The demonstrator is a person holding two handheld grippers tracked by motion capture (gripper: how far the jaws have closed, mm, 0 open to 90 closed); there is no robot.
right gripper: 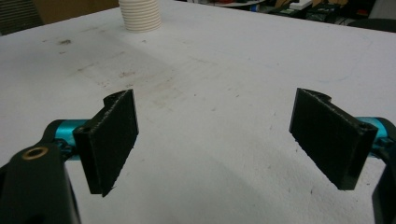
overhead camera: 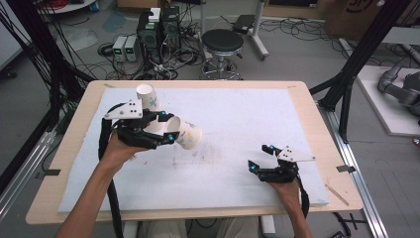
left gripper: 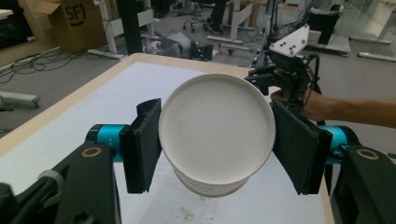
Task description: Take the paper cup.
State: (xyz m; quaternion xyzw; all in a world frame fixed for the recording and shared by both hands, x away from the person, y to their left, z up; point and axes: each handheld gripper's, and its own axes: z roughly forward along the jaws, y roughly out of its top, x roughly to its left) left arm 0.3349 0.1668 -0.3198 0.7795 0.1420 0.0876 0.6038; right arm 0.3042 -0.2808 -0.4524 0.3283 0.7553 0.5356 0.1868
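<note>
Gripping a white paper cup on its side above the table's white mat, the left gripper has both jaws pressed against its wall. A second paper cup stands inverted at its 11 o'clock. The right gripper, at the mat's 4 o'clock, is wide apart and holds nothing.

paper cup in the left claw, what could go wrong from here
The left claw holds the paper cup sideways above the table, squeezed across its thin wall: it could crush or slip out. Another cup stack stands just behind that hand, so a swing back might topple it.
</note>
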